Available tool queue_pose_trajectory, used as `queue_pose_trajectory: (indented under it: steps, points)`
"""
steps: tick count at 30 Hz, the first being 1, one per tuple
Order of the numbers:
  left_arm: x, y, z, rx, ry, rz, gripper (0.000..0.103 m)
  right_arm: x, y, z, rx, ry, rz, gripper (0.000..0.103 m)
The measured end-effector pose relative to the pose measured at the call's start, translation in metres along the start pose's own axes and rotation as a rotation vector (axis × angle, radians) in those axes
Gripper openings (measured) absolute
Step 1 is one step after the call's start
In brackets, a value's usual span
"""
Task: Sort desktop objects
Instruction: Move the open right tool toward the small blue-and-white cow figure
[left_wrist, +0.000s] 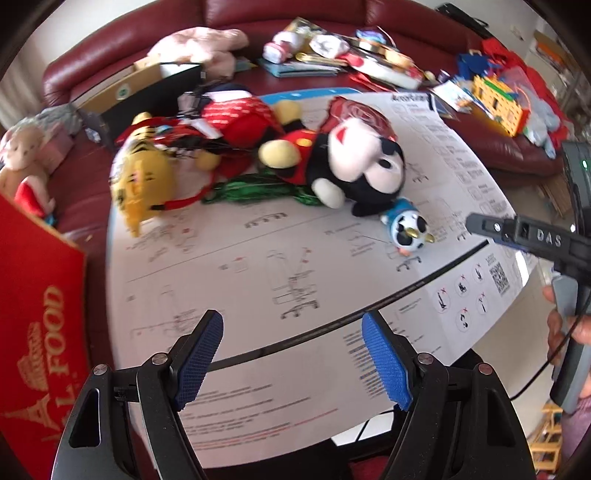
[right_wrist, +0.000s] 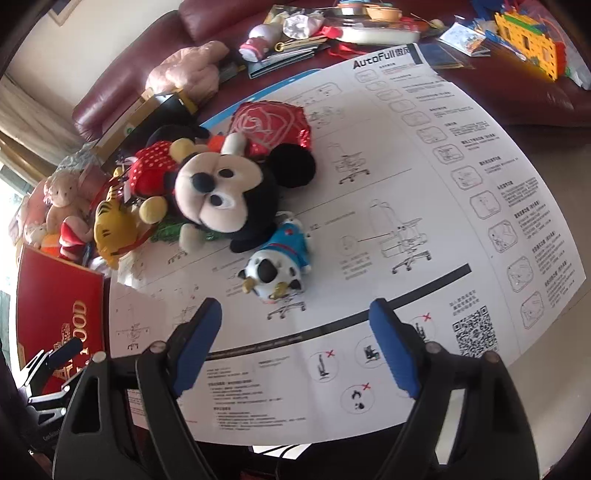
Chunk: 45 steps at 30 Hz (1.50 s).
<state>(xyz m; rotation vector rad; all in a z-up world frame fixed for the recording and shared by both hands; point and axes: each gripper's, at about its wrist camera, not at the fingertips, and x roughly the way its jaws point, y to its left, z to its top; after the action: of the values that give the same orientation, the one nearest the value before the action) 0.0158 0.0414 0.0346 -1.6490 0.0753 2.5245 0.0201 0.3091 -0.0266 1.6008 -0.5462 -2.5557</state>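
Hovering with both the left tool (left_wrist: 291, 360) and right tool (right_wrist: 297, 350) gaping, gripping nothing; lying on the bench's instruction sheet (right_wrist: 406, 206): mouse plush (right_wrist: 225, 192), cow toy (right_wrist: 275, 266), tiger plush (right_wrist: 112, 229).

A tabletop (right_wrist: 258, 99) with a blue rim carries a big instruction sheet (right_wrist: 424, 192); on the sheet lie a mouse plush (right_wrist: 225, 195), tiger plush (right_wrist: 110, 225) and cow toy (right_wrist: 277, 266).

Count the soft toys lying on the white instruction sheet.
4: the mouse plush mid-sheet, the small cow toy just in front of it, the yellow tiger plush at the sheet's left edge, and a red polka-dot plush behind. More may be hidden in the pile.
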Motion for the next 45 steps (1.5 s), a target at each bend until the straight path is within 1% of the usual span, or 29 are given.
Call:
queue_pose_trajectory:
  steps: [3, 6, 7, 8, 11, 14, 18, 23, 25, 27, 30, 35, 38, 40, 45]
  points:
    - [0.017, -0.023, 0.011, 0.050, 0.025, -0.025, 0.078, 0.010, -0.012, 0.012, 0.009, 0.009, -0.005, 0.078]
    - [0.035, -0.046, 0.023, 0.089, 0.046, -0.054, 0.078, 0.025, -0.020, 0.025, -0.016, 0.020, -0.015, 0.072]
    - [0.040, -0.053, 0.027, 0.095, 0.055, -0.067, 0.078, 0.030, -0.021, 0.029, -0.029, 0.023, -0.019, 0.069]
    - [0.046, -0.060, 0.031, 0.102, 0.063, -0.081, 0.078, 0.035, -0.023, 0.034, -0.038, 0.029, -0.015, 0.063]
    - [0.062, -0.081, 0.042, 0.122, 0.087, -0.124, 0.078, 0.050, -0.030, 0.047, -0.065, 0.053, -0.003, 0.055]
    - [0.079, -0.099, 0.052, 0.137, 0.104, -0.143, 0.078, 0.063, -0.036, 0.060, -0.094, 0.074, 0.007, 0.053]
    - [0.101, -0.112, 0.065, 0.124, 0.129, -0.140, 0.078, 0.078, -0.035, 0.068, -0.156, 0.108, 0.046, 0.053]
    - [0.116, -0.098, 0.071, 0.087, 0.150, -0.097, 0.078, 0.094, -0.033, 0.074, -0.213, 0.153, 0.099, 0.053]
    - [0.118, -0.086, 0.072, 0.059, 0.158, -0.095, 0.078, 0.098, -0.030, 0.074, -0.227, 0.163, 0.116, 0.053]
    - [0.117, -0.074, 0.072, 0.034, 0.158, -0.110, 0.078, 0.101, -0.027, 0.073, -0.242, 0.169, 0.131, 0.053]
    - [0.112, -0.059, 0.069, 0.028, 0.145, -0.095, 0.078, 0.101, -0.022, 0.070, -0.241, 0.166, 0.150, 0.053]
    - [0.106, -0.035, 0.062, 0.022, 0.123, -0.036, 0.078, 0.098, -0.002, 0.049, -0.273, 0.210, 0.211, 0.052]
    - [0.108, -0.024, 0.059, 0.001, 0.142, -0.047, 0.078, 0.098, 0.012, 0.035, -0.318, 0.235, 0.227, 0.052]
    - [0.106, -0.024, 0.057, 0.007, 0.138, -0.064, 0.078, 0.097, 0.014, 0.032, -0.326, 0.237, 0.223, 0.052]
    - [0.104, -0.042, 0.054, 0.107, 0.120, -0.090, 0.078, 0.090, 0.014, 0.033, -0.363, 0.220, 0.197, 0.052]
